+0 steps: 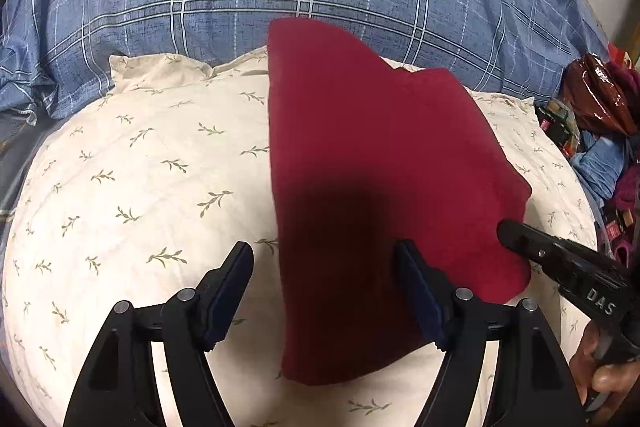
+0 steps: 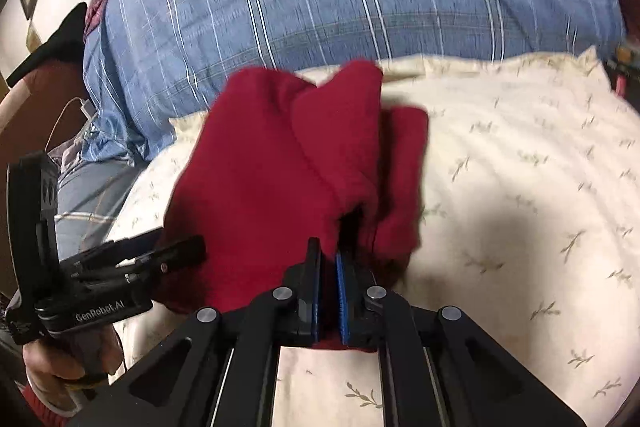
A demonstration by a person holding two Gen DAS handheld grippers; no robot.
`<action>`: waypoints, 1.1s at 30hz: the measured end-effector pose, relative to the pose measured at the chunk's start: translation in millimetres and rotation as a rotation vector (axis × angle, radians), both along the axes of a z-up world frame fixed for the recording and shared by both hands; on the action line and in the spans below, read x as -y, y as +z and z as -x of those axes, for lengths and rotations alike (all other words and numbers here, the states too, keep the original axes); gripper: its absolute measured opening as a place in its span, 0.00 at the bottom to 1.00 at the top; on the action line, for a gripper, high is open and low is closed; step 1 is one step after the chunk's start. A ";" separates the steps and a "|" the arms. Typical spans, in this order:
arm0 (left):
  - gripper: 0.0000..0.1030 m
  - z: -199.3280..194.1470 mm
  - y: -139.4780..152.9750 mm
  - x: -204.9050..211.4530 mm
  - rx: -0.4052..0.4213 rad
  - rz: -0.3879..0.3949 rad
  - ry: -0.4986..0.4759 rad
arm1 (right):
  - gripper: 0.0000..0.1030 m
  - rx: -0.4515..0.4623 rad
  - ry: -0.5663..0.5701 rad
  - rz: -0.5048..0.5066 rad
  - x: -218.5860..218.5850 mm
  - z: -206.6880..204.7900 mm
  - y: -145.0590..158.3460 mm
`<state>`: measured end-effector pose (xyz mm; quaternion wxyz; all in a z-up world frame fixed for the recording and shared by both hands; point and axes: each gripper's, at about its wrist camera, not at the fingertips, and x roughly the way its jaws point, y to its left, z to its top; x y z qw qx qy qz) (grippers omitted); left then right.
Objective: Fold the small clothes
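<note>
One red garment (image 1: pixel 360 163), two hand-held grippers

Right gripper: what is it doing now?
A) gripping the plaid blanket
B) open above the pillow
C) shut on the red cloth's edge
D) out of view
C: the right gripper has its blue pads closed on an edge of the red cloth.
</note>
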<state>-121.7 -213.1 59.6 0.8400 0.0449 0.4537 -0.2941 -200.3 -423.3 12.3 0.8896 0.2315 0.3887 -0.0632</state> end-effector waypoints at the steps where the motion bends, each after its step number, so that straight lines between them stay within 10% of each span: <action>1: 0.72 0.3 -0.3 1.2 0.005 -0.002 -0.001 | 0.16 0.017 -0.004 -0.013 0.3 4.9 5.5; 10: 0.70 4.1 18.6 -2.3 0.058 0.017 0.028 | 0.31 0.131 0.028 0.063 -20.1 -9.3 50.8; 21: 0.75 -15.2 -7.1 14.1 -0.005 -0.003 -0.025 | 0.28 0.008 -0.052 0.051 11.7 -64.5 -5.3; 23: 0.75 -19.0 -2.9 9.1 -0.016 0.027 -0.039 | 0.34 0.041 -0.046 0.029 15.2 -52.8 3.0; 27: 0.75 -32.7 4.1 -9.0 -0.039 0.127 -0.037 | 0.82 0.138 -0.094 0.014 30.4 -25.7 11.4; 33: 0.81 -53.3 -16.7 -12.4 -0.115 0.190 -0.066 | 0.85 0.106 -0.087 -0.096 49.7 -41.1 -15.2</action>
